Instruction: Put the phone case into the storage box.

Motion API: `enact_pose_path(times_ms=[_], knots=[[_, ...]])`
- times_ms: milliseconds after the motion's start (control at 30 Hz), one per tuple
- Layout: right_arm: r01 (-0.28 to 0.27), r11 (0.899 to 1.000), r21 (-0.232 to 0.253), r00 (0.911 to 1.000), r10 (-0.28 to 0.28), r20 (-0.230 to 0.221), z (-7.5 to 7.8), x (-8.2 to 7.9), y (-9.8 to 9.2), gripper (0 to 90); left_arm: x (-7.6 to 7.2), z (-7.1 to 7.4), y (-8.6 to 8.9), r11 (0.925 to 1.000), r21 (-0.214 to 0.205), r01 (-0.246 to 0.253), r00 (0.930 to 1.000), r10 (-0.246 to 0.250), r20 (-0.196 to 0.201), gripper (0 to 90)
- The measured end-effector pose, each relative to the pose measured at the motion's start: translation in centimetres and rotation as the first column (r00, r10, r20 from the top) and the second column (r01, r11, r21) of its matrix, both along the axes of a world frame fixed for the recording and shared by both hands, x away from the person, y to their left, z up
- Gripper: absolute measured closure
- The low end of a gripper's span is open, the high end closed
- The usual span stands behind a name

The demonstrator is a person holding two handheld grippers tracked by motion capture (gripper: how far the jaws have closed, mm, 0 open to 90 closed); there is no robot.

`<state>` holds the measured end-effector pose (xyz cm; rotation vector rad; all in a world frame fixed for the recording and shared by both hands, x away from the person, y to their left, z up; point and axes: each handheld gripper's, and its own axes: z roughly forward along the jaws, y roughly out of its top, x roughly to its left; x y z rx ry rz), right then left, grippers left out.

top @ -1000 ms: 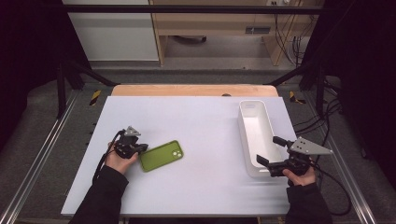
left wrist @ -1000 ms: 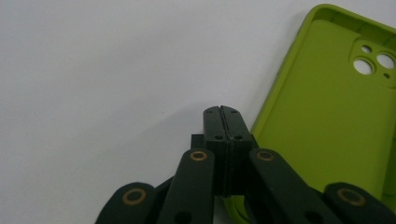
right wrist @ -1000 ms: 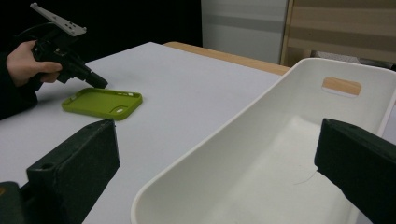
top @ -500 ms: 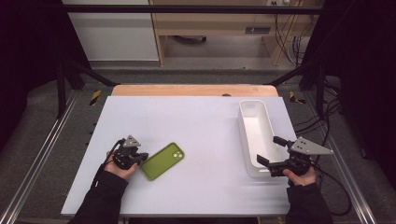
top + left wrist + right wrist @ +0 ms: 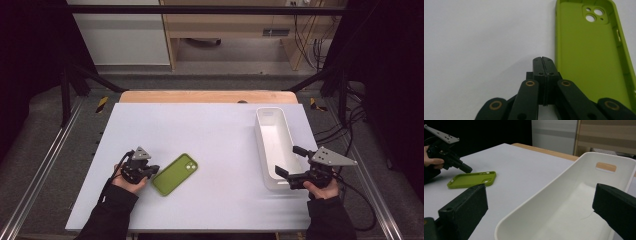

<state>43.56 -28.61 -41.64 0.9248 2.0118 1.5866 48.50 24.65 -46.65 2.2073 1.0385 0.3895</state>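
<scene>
Green and soft-looking, the phone case lies flat on the white table, hollow side up, with its camera holes at the far end. It sits toward your left side, well apart from the white bin.

Your left gripper is low on the table, just beside the near left edge of the case. Its jaws are pressed tight together with nothing between them. In the left gripper view the two black tips meet, and the green case lies right next to them; you cannot tell if they touch it.

Your right gripper is at the near end of the long white bin. Its jaws are spread wide, one on each side of the bin's near end. In the right gripper view the bin sits between the two black jaws, and neither one presses on it.
</scene>
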Motion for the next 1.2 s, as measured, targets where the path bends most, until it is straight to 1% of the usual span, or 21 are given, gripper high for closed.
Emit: enact_pose_path(times_ms=[67, 133, 233, 267, 367, 400, 433, 500, 533, 600, 667, 733, 800, 867, 900, 1000, 1133, 1200], knots=[[0.002, 1.000, 0.003, 1.0000, -0.002, -0.003, 0.0, 0.0, 0.0, 0.6, 0.0, 0.4, 0.3, 0.9997, -0.020, -0.016, 0.9997, 0.016, 0.020, 88.7], [0.001, 1.000, 0.001, 1.0000, -0.001, -0.003, 0.0, 0.0, 0.0, 0.6, 0.0, 1.0, 0.5, 0.9988, -0.041, -0.025, 0.9988, 0.027, 0.042, 84.3], [-0.002, 1.000, -0.004, 1.0000, 0.002, -0.002, 0.0, 0.0, 0.0, 0.6, -0.2, 1.9, 0.8, 0.9968, -0.076, -0.027, 0.9954, 0.033, 0.089, 73.4], [-0.002, 1.000, -0.004, 1.0000, 0.002, -0.001, 0.0, 0.0, 0.0, 0.6, -0.2, 2.2, 0.9, 0.9958, -0.088, -0.026, 0.9939, 0.035, 0.104, 71.3], [-0.002, 1.000, -0.003, 1.0000, 0.002, -0.003, 0.0, 0.0, 0.0, 0.6, -0.2, 3.0, 1.0, 0.9907, -0.135, -0.020, 0.9917, 0.037, 0.124, 60.5], [0.000, 1.000, -0.001, 1.0000, 0.000, -0.004, 0.0, 0.0, 0.0, 0.6, -0.3, 3.2, 1.1, 0.9893, -0.145, -0.017, 0.9911, 0.036, 0.128, 57.8], [-0.001, 1.000, 0.000, 1.0000, 0.001, -0.004, 0.0, 0.0, 0.0, 0.6, -0.3, 3.5, 1.1, 0.9882, -0.153, -0.015, 0.9902, 0.036, 0.135, 54.5], [0.000, 1.000, 0.000, 1.0000, 0.000, -0.004, 0.0, 0.0, 0.0, 0.6, -0.2, 4.0, 1.1, 0.9870, -0.161, -0.008, 0.9901, 0.030, 0.137, 45.7], [-0.001, 1.000, 0.000, 1.0000, 0.001, -0.004, 0.0, 0.0, 0.0, 0.6, -0.2, 4.1, 1.1, 0.9862, -0.166, -0.003, 0.9897, 0.026, 0.140, 43.1], [-0.002, 1.000, -0.001, 1.0000, 0.002, -0.003, 0.0, 0.0, 0.0, 0.6, -0.2, 4.5, 1.0, 0.9846, -0.175, 0.003, 0.9905, 0.021, 0.136, 33.3], [-0.002, 1.000, -0.002, 1.0000, 0.002, -0.004, 0.0, 0.0, 0.0, 0.6, -0.2, 4.9, 0.8, 0.9845, -0.175, 0.007, 0.9889, 0.019, 0.147, 29.9], [-0.001, 1.000, 0.000, 1.0000, 0.001, -0.004, 0.0, 0.0, 0.0, 0.6, -0.2, 5.2, 0.7, 0.9847, -0.174, 0.010, 0.9885, 0.016, 0.150, 20.4], [-0.001, 1.000, -0.001, 1.0000, 0.001, -0.003, 0.0, 0.0, 0.0, 0.6, -0.2, 5.4, 0.6, 0.9856, -0.169, 0.008, 0.9852, 0.021, 0.170, 13.9], [-0.001, 1.000, -0.001, 1.0000, 0.001, -0.003, 0.0, 0.0, 0.0, 0.6, -0.2, 5.5, 0.3, 0.9876, -0.156, 0.015, 0.9858, 0.011, 0.168, 6.1], [-0.001, 1.000, 0.000, 1.0000, 0.001, -0.004, 0.0, 0.0, 0.0, 0.6, -0.2, 5.6, 0.2, 0.9880, -0.154, 0.018, 0.9854, 0.009, 0.170, 4.3], [-0.001, 1.000, -0.001, 1.0000, 0.001, -0.004, 0.0, 0.0, 0.0, 0.6, 0.0, 5.5, -0.1, 0.9888, -0.148, 0.022, 0.9878, 0.002, 0.156, 1.1], [-0.001, 1.000, -0.002, 1.0000, 0.001, -0.004, 0.0, 0.0, 0.0, 0.6, 0.1, 5.7, -0.6, 0.9895, -0.140, 0.037, 0.9872, -0.014, 0.159, 0.3], [0.000, 1.000, -0.001, 1.0000, 0.000, -0.004, 0.0, 0.0, 0.0, 0.6, 0.1, 5.8, -0.8, 0.9887, -0.142, 0.048, 0.9856, -0.023, 0.167, 0.1]])
